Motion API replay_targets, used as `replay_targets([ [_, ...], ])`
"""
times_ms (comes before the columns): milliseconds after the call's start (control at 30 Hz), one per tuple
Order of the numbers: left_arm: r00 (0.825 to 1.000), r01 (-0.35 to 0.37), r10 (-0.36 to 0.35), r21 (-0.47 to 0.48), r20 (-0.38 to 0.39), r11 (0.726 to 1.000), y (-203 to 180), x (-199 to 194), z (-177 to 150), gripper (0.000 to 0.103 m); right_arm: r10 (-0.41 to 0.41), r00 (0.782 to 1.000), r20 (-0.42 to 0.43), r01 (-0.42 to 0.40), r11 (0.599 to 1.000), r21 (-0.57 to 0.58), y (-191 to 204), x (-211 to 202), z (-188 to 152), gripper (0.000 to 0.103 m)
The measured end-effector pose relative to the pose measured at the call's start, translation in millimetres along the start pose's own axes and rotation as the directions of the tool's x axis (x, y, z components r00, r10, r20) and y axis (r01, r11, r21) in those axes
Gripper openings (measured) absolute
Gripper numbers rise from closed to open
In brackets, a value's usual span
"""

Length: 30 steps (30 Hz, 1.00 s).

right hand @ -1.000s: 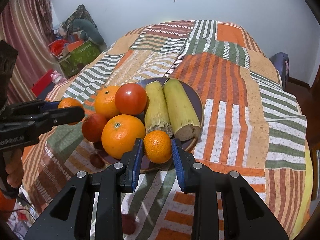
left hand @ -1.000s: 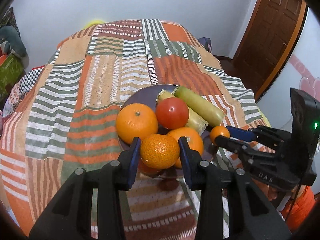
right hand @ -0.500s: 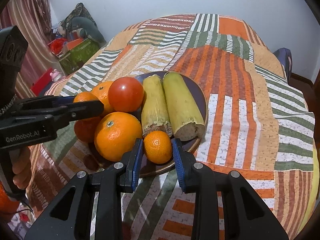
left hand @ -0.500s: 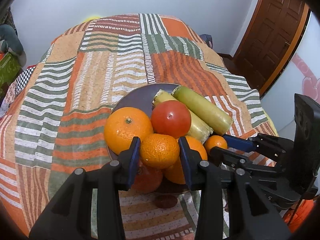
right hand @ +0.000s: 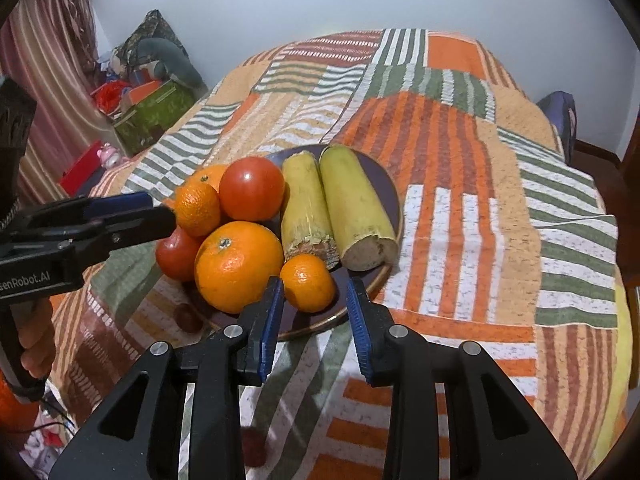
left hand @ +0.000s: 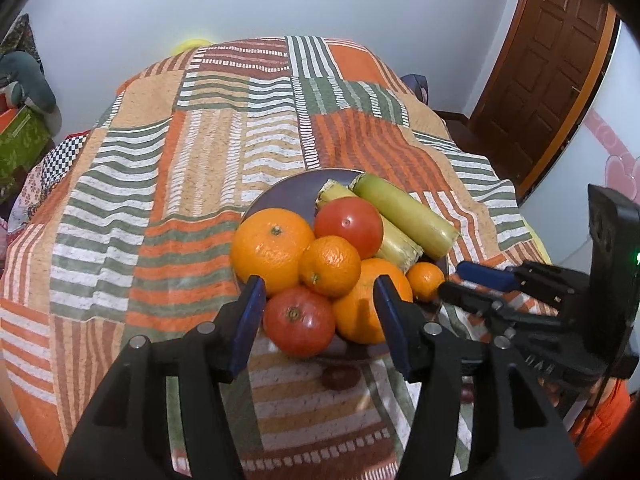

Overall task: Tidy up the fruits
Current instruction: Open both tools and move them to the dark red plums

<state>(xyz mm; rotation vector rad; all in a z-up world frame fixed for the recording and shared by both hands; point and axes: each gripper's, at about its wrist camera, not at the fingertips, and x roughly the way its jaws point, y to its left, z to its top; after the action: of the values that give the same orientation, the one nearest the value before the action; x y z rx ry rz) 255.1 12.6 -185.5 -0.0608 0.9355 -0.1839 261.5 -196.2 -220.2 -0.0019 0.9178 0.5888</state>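
A home bedroom: a patchwork bedspread (left hand: 208, 160), a wooden door (left hand: 548, 80) and a curtain (right hand: 52, 80).

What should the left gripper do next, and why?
Probably draw the left gripper straight back, slowly. Its jaws have just been opening and stand clear of the small mandarin, which sits perched on the pile on the plate, touching the upper tomato and the large orange. A sideways brush might roll it off.

The plate (right hand: 394, 208) is full of fruit, piled up on its left and near side. The striped blanket (right hand: 460, 248) to the right and far behind lies bare and easy to reach.
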Motion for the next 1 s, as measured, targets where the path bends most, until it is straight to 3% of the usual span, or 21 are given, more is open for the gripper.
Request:
replay_targets([
  [200,1.0,-0.007,0.007,0.003,-0.009,1.0,-0.3,-18.1,-14.4,0.056,-0.016,1.0,0.017,0.016,1.0,-0.001,2.3,-23.1,-5.3,0.03],
  [333,1.0,-0.005,0.005,-0.001,-0.019,1.0,-0.8,-29.2,-25.2,0.058,-0.031,0.999,0.021,0.031,0.999,-0.018,7.6,-33.9,-12.9,0.039],
  [467,1.0,-0.011,0.011,-0.005,-0.027,1.0,0.1,-39.0,-36.5,0.059,-0.035,0.999,0.014,0.035,0.999,-0.023,11.0,-38.9,-22.2,0.04],
  [900,0.996,-0.01,0.007,-0.038,-0.085,0.999,5.6,-46.2,-71.1,0.059,-0.003,0.996,-0.086,-0.001,0.999,-0.042,31.2,-26.7,-63.7,0.04],
  [1000,0.995,-0.007,0.003,-0.037,-0.104,0.999,4.4,-41.3,-76.9,0.059,-0.006,0.995,-0.1,0.001,0.999,-0.043,32.7,-22.8,-67.7,0.034],
])
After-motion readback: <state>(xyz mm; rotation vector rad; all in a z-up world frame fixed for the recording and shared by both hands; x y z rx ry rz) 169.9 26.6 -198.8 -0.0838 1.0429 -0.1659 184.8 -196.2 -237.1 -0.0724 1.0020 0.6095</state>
